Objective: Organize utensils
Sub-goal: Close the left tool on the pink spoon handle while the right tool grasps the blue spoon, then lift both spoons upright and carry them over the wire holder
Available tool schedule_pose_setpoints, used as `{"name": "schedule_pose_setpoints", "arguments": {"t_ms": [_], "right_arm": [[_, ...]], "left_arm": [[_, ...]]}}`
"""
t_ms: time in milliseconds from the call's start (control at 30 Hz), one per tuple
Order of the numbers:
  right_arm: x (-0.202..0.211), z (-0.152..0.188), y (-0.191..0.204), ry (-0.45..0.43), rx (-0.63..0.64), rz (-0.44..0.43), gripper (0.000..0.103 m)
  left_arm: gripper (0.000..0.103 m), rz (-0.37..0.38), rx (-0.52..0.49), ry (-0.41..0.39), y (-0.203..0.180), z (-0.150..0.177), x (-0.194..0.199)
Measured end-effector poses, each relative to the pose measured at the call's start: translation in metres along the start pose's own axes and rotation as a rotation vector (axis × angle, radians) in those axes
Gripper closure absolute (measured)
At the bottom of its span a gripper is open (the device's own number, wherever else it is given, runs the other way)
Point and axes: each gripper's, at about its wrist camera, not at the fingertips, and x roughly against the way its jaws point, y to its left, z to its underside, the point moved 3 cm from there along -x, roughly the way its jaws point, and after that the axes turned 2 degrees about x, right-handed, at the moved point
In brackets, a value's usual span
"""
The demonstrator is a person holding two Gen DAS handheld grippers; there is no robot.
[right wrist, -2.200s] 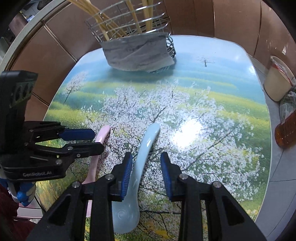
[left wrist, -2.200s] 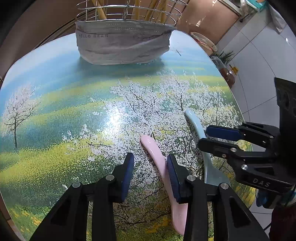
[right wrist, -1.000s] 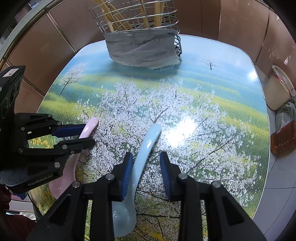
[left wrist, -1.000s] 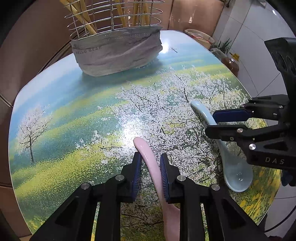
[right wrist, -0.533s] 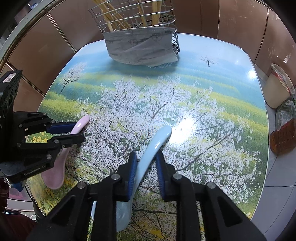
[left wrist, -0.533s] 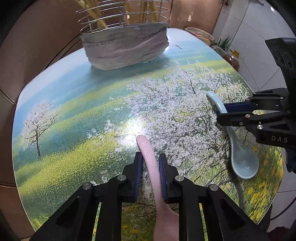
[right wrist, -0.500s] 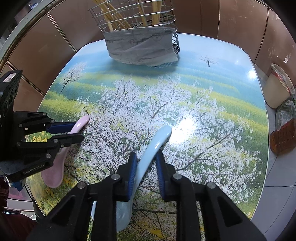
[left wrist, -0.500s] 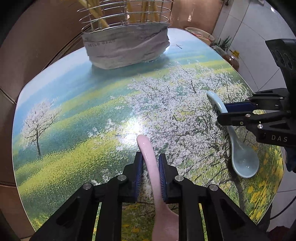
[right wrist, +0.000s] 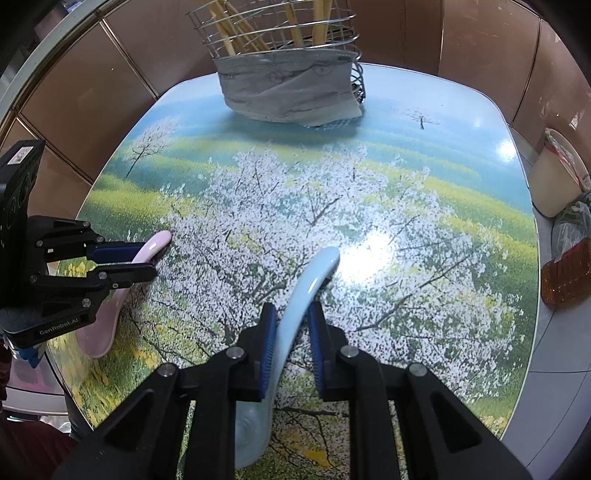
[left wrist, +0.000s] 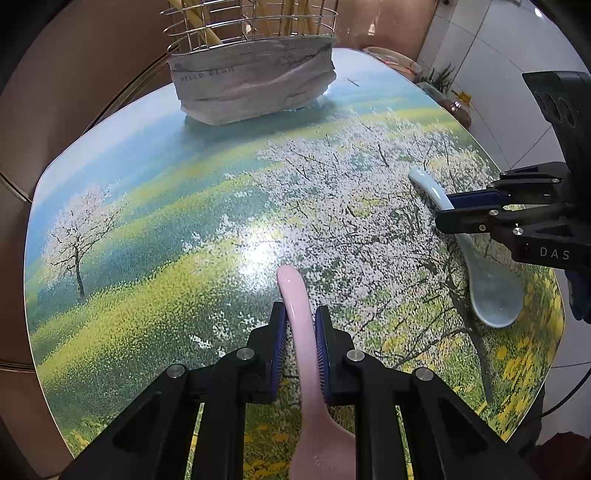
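Observation:
My left gripper [left wrist: 300,334] is shut on the handle of a pink ceramic spoon [left wrist: 295,295], held a little above the table, its bowl toward me. It also shows in the right wrist view [right wrist: 122,260] with the pink spoon [right wrist: 157,242]. My right gripper [right wrist: 290,336] is shut on the handle of a light blue ceramic spoon [right wrist: 314,277], lifted off the table. In the left wrist view the right gripper [left wrist: 448,210] holds the blue spoon [left wrist: 495,295]. A wire utensil basket [right wrist: 280,33] with wooden chopsticks stands at the table's far edge.
A grey face mask [left wrist: 251,81] hangs on the front of the basket. The table [right wrist: 424,155] carries a printed blossom landscape. Brown wall panels [right wrist: 92,92] lie behind and left. A cream bucket [right wrist: 557,177] and an amber bottle [right wrist: 565,273] stand on the floor at the right.
Both grippers have closed on their spoons and lifted them off the table. The two grippers have drawn apart and the basket looks closer.

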Motion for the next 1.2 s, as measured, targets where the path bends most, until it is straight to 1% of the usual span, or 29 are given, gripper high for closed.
{"name": "schedule_pose_setpoints", "arguments": {"t_ms": [133, 233, 400, 567, 700, 900, 967, 1100, 1200], "right_arm": [[-0.002, 0.002, 0.007, 0.009, 0.009, -0.001, 0.09], [-0.004, 0.001, 0.012, 0.025, 0.015, 0.002, 0.091], [-0.009, -0.001, 0.027, 0.058, 0.053, 0.032, 0.092], [-0.014, 0.002, 0.04, 0.066, 0.083, 0.047, 0.093], [-0.013, 0.008, 0.046, 0.043, 0.079, 0.043, 0.094], [-0.005, 0.028, 0.045, -0.013, 0.068, 0.019, 0.094], [0.0, 0.034, 0.045, -0.044, 0.06, 0.014, 0.094], [0.017, 0.037, 0.043, -0.101, 0.051, 0.006, 0.094], [0.028, 0.045, 0.042, -0.14, 0.05, -0.001, 0.094]], "left_arm": [[0.088, -0.019, -0.002, 0.003, -0.005, -0.002, -0.002], [0.088, -0.015, -0.002, 0.006, -0.008, -0.005, -0.004], [0.091, -0.034, 0.002, -0.006, -0.015, -0.004, -0.006], [0.092, -0.042, 0.043, -0.026, -0.016, 0.002, -0.003], [0.092, -0.049, 0.082, -0.054, -0.006, 0.007, 0.0], [0.092, -0.107, 0.119, -0.139, 0.002, 0.012, 0.02], [0.092, -0.116, 0.126, -0.178, 0.003, 0.012, 0.03], [0.092, -0.142, 0.12, -0.231, -0.002, 0.013, 0.044], [0.092, -0.147, 0.125, -0.258, -0.009, 0.013, 0.05]]}}
